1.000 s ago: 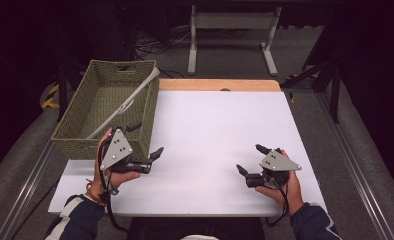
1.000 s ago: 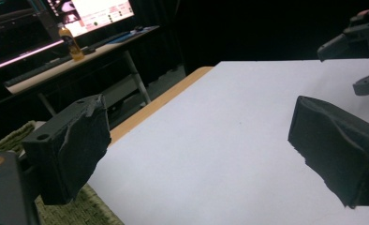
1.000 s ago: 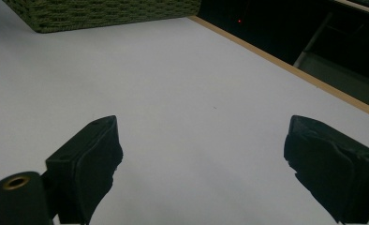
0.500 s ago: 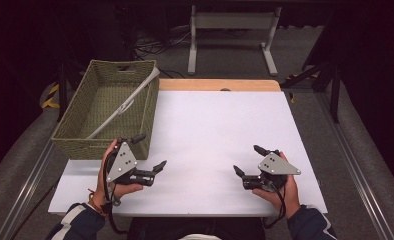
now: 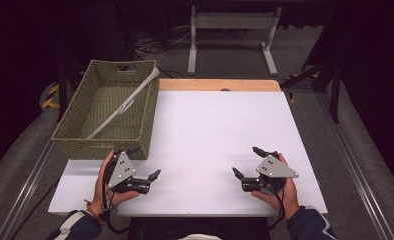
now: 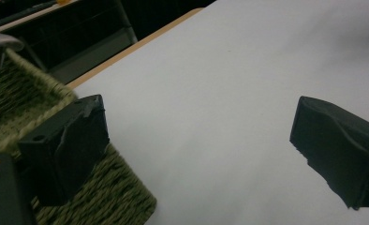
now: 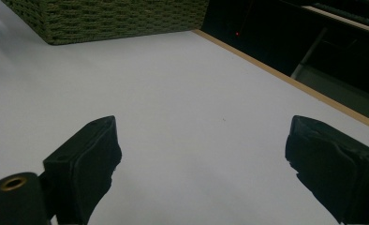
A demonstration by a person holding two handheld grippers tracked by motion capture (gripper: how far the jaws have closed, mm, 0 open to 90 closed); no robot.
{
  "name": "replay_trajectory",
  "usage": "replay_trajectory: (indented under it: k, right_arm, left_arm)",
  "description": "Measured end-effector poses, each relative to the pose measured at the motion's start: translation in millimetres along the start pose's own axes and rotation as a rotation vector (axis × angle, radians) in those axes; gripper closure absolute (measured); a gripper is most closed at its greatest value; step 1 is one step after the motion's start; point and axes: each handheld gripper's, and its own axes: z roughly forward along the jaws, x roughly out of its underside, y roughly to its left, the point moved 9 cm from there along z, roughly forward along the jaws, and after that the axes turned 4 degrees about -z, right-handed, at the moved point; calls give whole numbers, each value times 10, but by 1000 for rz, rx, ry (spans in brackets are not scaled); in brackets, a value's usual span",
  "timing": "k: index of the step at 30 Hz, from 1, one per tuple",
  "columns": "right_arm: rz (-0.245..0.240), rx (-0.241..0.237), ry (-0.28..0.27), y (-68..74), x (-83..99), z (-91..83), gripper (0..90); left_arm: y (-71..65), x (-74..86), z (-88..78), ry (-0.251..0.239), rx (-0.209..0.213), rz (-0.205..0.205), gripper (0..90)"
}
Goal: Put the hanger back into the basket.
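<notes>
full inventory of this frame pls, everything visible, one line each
Basket: 1, olive-green woven, rectangular, far-left part of the table, near wall close to the left gripper.
Long utensil: 1, pale grey, lying diagonally inside the basket, far end propped on the basket's right rim; exact type too small to tell.
Table: 1, white top with a bare wooden strip along the far edge.
Metal frame: 1, grey, on the floor beyond the table.
Cables: several, dark, on the floor behind the basket.
Left gripper: 1, black with grey plate, near-left of table, jaws wide apart, nothing between them.
Right gripper: 1, black with grey plate, near-right of table, jaws wide apart, nothing between them.
Hands: 2, one holding each gripper, dark sleeves at the bottom edge.
</notes>
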Motion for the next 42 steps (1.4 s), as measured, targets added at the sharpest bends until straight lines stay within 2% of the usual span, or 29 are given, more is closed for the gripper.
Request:
replay_trajectory:
  k: [1, 3, 4, 5, 7, 10, 13, 15, 20, 26, 34, 42]
  right_arm:
    - [2, -10, -8, 13, -1, -2, 99]
    - [3, -14, -13, 19, -2, -5, 98]
    - [3, -11, -21, 20, 0, -1, 93]
    - [3, -11, -24, 18, 0, 3, 94]
    - [8, 3, -16, -1, 14, 16, 93]
    - [17, 7, -9, -12, 33, 28, 93]
    - [15, 5, -3, 2, 32, 23, 95]
    - [35, -4, -16, 6, 1, 8, 97]
    - [18, 7, -14, 0, 6, 0, 95]
    - [24, 11, -12, -17, 11, -3, 94]
    - [18, 16, -15, -6, -3, -11, 97]
    - [22, 12, -13, -13, 10, -6, 96]
  left_arm:
    - [9, 57, -31, 9, 2, -15, 52]
    - [30, 81, -51, 10, -9, -13, 53]
    - [49, 109, -73, 18, -14, -16, 68]
    - [103, 154, -104, 21, -37, -25, 77]
    - [126, 171, -114, 26, -34, -26, 69]
    - [165, 179, -132, 12, -31, -72, 62]
    - [143, 193, -133, 23, -22, -72, 50]
    - [134, 196, -131, 24, -23, -65, 50]
    - [123, 195, -120, 23, -18, -66, 50]
    - [94, 195, -118, 27, -4, -54, 50]
    - [89, 156, -143, 1, 3, -74, 50]
    - [79, 166, -117, 10, 10, -74, 50]
